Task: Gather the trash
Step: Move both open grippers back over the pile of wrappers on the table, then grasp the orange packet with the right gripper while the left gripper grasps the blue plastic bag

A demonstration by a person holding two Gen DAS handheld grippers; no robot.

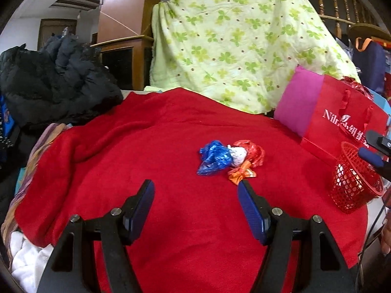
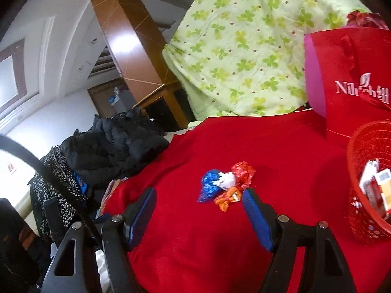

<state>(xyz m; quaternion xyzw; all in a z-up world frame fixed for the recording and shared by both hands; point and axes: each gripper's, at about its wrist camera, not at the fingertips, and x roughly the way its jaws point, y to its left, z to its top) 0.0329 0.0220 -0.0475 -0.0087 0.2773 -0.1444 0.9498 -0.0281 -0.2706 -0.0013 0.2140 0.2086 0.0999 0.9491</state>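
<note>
Crumpled plastic wrappers (image 1: 229,157) on red cloth (image 1: 151,146) — approach step; both grippers (image 1: 195,188) (image 2: 199,193) parted, empty; next, pinch one toward red mesh basket (image 1: 354,185), seemingly part-filled.

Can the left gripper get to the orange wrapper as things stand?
Probably yes. The left gripper is open and empty, the orange wrapper lies just past its right fingertip on the red cloth, nothing between them.
</note>
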